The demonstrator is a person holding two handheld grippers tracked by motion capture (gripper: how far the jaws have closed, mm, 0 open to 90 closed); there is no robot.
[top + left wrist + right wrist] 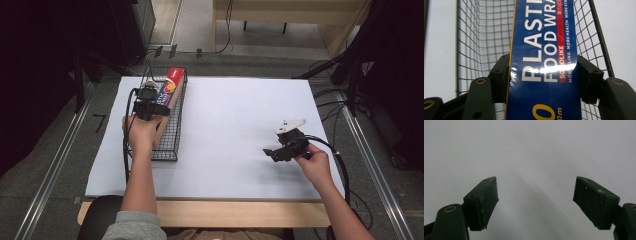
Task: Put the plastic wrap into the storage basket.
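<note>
A long blue plastic food wrap box (169,92) with a red end lies lengthwise in a black wire basket (172,145) at the table's left. My left gripper (147,106) hovers over the basket and is shut on the box. In the left gripper view the box (544,62) fills the gap between the two jaws, which press on its sides, with the basket's mesh (484,37) behind it. My right gripper (272,152) rests low over the white table at the right, open, with nothing between its fingers (484,200).
The white table top (230,130) spreads between the two hands. Black cables trail from both grippers toward the table's front edge. Dark stands and cables line the floor on both sides and behind the table.
</note>
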